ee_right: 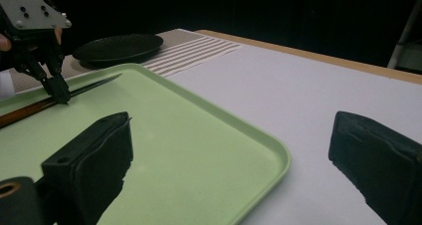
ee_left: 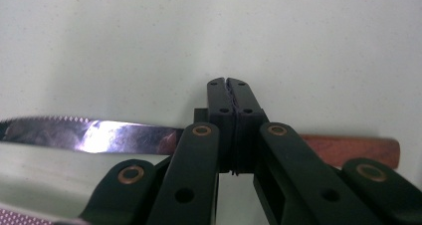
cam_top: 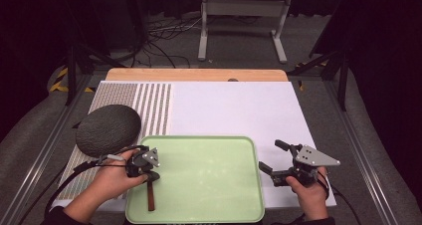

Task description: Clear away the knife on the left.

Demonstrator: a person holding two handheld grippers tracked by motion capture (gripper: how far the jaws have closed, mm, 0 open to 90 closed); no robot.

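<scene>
Left gripper (cam_top: pixel 149 174) is down on the green tray (cam_top: pixel 209 185), near the tray's left edge, and its jaws are clenched tight around a steak knife (cam_top: pixel 150 195) right where blade meets handle. From the left gripper view the pads are pressed together with the serrated steel blade (ee_left: pixel 94 135) running out to one side and the reddish wooden handle (ee_left: pixel 358 149) to the other, the knife lying flat on the tray floor. In the high view the handle points toward the tray's near edge. Over on the other side, the right gripper (cam_top: pixel 271 158) hangs just off the tray's right edge, above the white mat (cam_top: pixel 239 110) that covers the bench, jaws released and spread wide with nothing between them; the right gripper view looks between its two black pads across the tray's corner toward the left gripper (ee_right: pixel 57 88) and the knife (ee_right: pixel 74 91). A dark round plate (cam_top: pixel 108 129) sits on the striped placemat (cam_top: pixel 149 105) at the bench's left side, just beyond the tray's far left corner.
</scene>
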